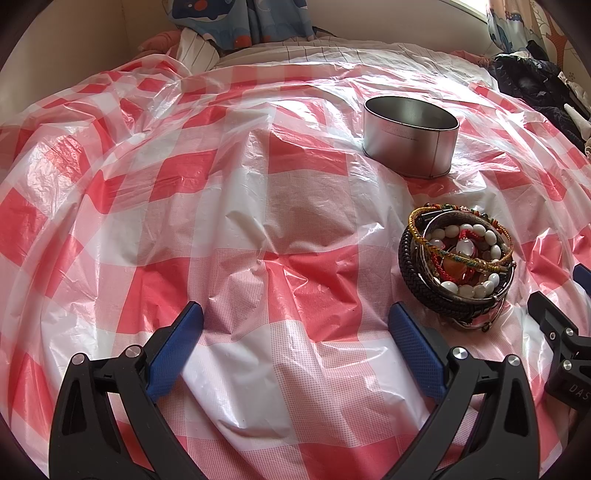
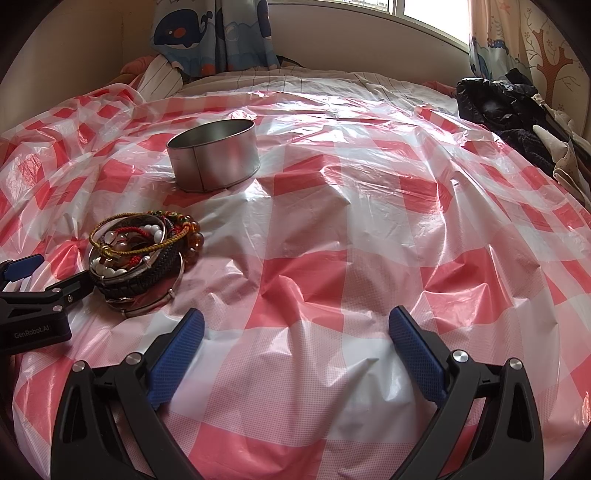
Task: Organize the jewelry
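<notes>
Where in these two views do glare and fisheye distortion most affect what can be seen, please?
Left wrist view: sheen streaks the checked plastic sheet beyond the metal tin; the bracelet pile stays sharp; dark vignette fills the corners. Right wrist view: the window is blown out white, and the sheet's squares bow toward the edges.

Place: home bedroom
Surface: bed (image 2: 332,79) with striped bedding, under red-and-white checked plastic sheet (image 2: 332,221)
Window: daylight behind cartoon whale curtains (image 2: 207,33)
Clutter: dark clothes heap (image 2: 502,107) at bed's edge
</notes>
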Demonstrator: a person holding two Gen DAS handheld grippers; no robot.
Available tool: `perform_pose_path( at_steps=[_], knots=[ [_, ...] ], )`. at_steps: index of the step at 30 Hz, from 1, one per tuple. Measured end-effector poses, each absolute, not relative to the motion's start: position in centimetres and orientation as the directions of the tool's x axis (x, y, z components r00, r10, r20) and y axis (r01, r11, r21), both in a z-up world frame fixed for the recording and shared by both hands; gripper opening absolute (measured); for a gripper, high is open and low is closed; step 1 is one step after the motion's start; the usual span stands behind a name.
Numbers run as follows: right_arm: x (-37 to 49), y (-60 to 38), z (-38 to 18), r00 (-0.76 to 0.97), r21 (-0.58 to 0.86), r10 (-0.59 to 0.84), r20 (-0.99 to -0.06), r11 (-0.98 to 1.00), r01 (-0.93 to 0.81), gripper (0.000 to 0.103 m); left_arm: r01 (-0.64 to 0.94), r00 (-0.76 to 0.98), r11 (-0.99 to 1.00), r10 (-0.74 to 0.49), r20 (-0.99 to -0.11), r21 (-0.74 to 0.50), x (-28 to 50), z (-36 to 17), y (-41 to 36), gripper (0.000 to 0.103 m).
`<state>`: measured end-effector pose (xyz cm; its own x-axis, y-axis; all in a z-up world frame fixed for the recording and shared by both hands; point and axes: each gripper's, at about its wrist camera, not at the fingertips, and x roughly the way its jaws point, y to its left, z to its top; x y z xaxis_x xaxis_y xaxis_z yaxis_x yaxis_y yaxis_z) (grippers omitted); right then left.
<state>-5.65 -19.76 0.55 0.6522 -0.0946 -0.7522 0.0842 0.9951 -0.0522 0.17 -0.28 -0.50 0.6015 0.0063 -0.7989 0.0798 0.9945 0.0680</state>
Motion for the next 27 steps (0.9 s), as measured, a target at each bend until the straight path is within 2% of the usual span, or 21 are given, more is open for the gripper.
perform_pose_path(
  at_steps=[27],
  knots=[
    [-5.67,-19.69,0.57,0.653,-0.053,-0.095,-0.751,0.995,0.084,0.096,0.079,0.601,0.994,0.01,-0.799,0.072,0.1,-0.27,-0.24,0.097]
  ],
)
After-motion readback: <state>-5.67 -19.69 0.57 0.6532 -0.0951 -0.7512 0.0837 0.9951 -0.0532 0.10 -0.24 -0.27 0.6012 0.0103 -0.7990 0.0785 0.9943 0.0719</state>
